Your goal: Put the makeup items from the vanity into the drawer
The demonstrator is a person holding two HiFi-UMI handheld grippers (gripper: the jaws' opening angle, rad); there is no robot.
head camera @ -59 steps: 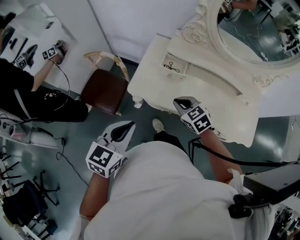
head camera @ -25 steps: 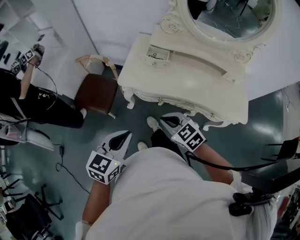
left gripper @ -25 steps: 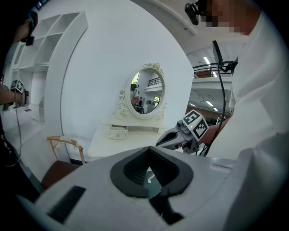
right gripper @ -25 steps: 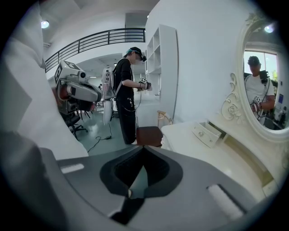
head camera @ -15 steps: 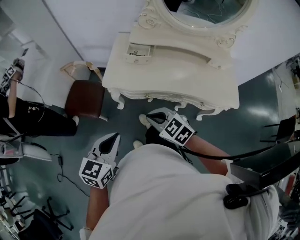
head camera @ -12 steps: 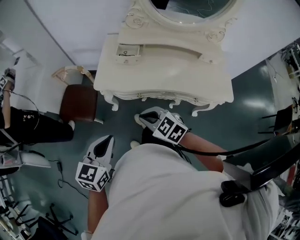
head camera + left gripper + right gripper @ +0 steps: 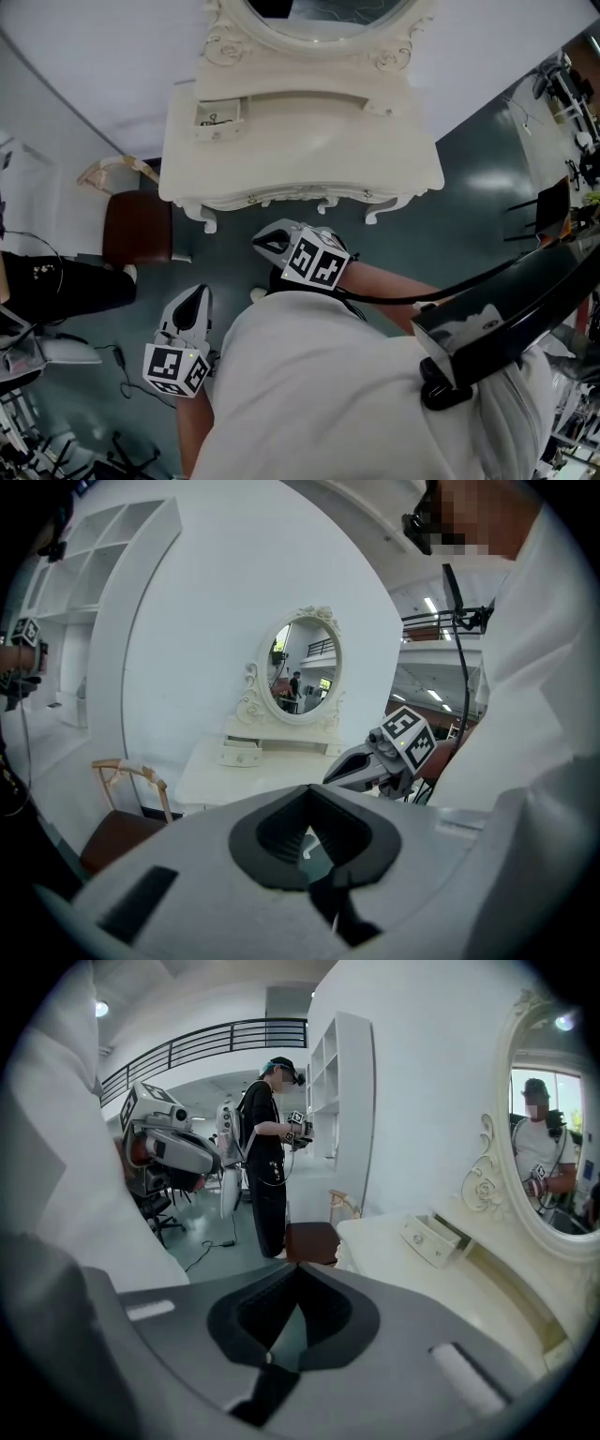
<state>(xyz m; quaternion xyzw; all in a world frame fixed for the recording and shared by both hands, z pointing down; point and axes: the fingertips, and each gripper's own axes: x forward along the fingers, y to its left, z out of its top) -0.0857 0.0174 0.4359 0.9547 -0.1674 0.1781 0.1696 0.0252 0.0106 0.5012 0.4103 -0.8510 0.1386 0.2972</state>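
Black-clad person (image 7: 42,286) stood at the far left edge, taking no part in the work. Next along, a chair (image 7: 136,230) with a brown seat sat just off the table's left corner.

Left gripper (image 7: 197,292) hung low over the floor (image 7: 459,206), well apart from the table. Its own view showed the fingers clenched together with nothing between them.

Small drawer (image 7: 217,114) sat pulled open on the left part of the table (image 7: 309,150). A thin dark item (image 7: 214,120) lay inside it, too small to identify. The rest of the table top looked bare; no makeup item could be made out on it.

Right gripper (image 7: 262,246) was held just in front of the table's front edge, over the floor and not over the top. Its fingers were likewise clenched on nothing.

Oval mirror (image 7: 309,11) rose at the back of the table.

Judgement: the loading step looked complete or nearly so, since the only small item seen was already in the drawer. Neither gripper was engaged. If anything was left, it was likely pushing the drawer shut. That would call for stepping in toward the table's left end and bringing one gripper up to the drawer front.
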